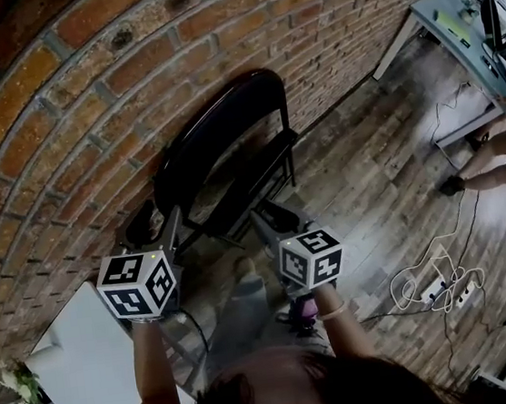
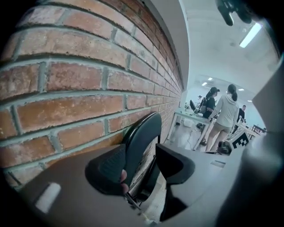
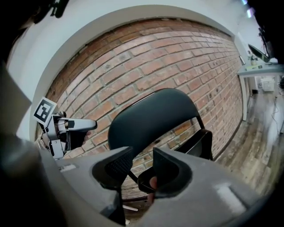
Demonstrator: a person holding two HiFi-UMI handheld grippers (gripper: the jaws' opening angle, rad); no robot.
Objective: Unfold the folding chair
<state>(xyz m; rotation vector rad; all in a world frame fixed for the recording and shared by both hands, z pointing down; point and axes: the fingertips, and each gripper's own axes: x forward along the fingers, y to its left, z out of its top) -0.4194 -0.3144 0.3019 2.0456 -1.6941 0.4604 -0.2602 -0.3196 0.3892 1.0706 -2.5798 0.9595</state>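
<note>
1. The fingers [image 2: 108,166] of the left gripper [image 2: 140,162] stand spread. The black rim of the folding chair [image 2: 144,133] shows in the gap between them, close to the left-hand pad. No pad is seen pressing on it.
2. The fingers [image 3: 119,167] of the right gripper [image 3: 143,166] also stand spread. A thin black frame bar of the folding chair [image 3: 151,115] crosses the gap, with no pinch on it.
3. In the head view, the left gripper [image 1: 156,219] sits at the lower left side of the curved backrest. The right gripper [image 1: 275,214] sits just below the seat's front edge. Both point towards the chair, each with its marker cube [image 1: 135,284] nearest the camera.
4. The folding chair [image 1: 216,128] stands folded on the floor [image 1: 388,180] against the brick wall [image 1: 58,101]. Its seat is tipped up close to the frame, not laid flat.
5. A white desk [image 1: 80,355] stands at lower left, just beside the left arm, with a small plant [image 1: 17,381] at its edge.
6. A tangle of white cables [image 1: 432,284] lies on the floor to the right, well apart from the chair.
7. A second desk [image 1: 450,21] stands at upper right, with a person's legs [image 1: 494,153] below it. The left gripper view shows people [image 2: 226,113] standing at that far desk.
</note>
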